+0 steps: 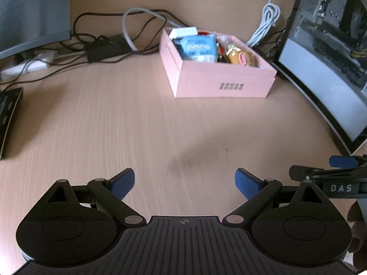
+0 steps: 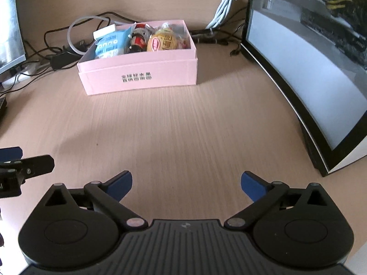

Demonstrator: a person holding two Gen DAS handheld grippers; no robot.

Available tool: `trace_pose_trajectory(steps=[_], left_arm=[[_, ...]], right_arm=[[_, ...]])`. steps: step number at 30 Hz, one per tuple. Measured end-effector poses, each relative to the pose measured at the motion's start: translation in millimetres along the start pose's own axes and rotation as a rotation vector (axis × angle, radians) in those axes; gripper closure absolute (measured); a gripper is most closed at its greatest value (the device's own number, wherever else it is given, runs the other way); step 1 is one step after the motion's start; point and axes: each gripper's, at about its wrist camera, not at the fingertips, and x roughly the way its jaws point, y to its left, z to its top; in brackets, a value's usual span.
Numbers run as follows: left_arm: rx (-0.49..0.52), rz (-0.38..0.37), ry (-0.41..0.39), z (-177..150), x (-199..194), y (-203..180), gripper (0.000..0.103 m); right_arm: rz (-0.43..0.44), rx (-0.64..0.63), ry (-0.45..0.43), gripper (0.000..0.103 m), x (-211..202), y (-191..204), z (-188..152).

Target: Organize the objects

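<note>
Pink cardboard box [image 2: 140, 68] sits far back on the tabletop [image 2: 183, 126], already packed with snack packets [image 2: 110, 43]. We hold the left gripper [image 1: 184, 183] and right gripper [image 2: 186, 184] back over bare wood, fingers spread and empty, likely because nothing loose remains.

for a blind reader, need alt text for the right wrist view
A pink box packed with snack packets sits on a wooden desk, ahead of the empty right gripper, its jaws open. A monitor stands to the right.
</note>
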Motion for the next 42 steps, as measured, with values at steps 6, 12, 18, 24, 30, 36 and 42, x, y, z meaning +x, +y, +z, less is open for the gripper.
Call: trace_pose_trajectory(steps=[6, 12, 18, 24, 30, 36, 42], left_arm=[[-0.076, 0.097, 0.024, -23, 4, -12, 0.005], [-0.079, 0.17, -0.032, -24, 13, -23, 0.005], [-0.084, 0.272, -0.109, -22, 29, -36, 0.003], [-0.062, 0.26, -0.153, -19, 36, -38, 0.003], [-0.036, 0.238, -0.152, -14, 41, -41, 0.003], [-0.038, 0.244, -0.158, -13, 43, -43, 0.002], [-0.045, 0.253, -0.159, -12, 44, -42, 0.002]], right_arm=[[0.045, -0.04, 0.012, 0.0, 19, -16, -7], [0.071, -0.101, -0.054, 0.0, 27, -19, -4], [0.088, -0.117, -0.102, 0.0, 39, -20, 7], [0.109, -0.133, -0.15, 0.0, 47, -21, 11], [0.101, -0.118, -0.216, 0.0, 53, -20, 12], [0.112, -0.126, -0.215, 0.0, 54, -21, 14], [0.119, -0.131, -0.215, 0.0, 53, -22, 14]])
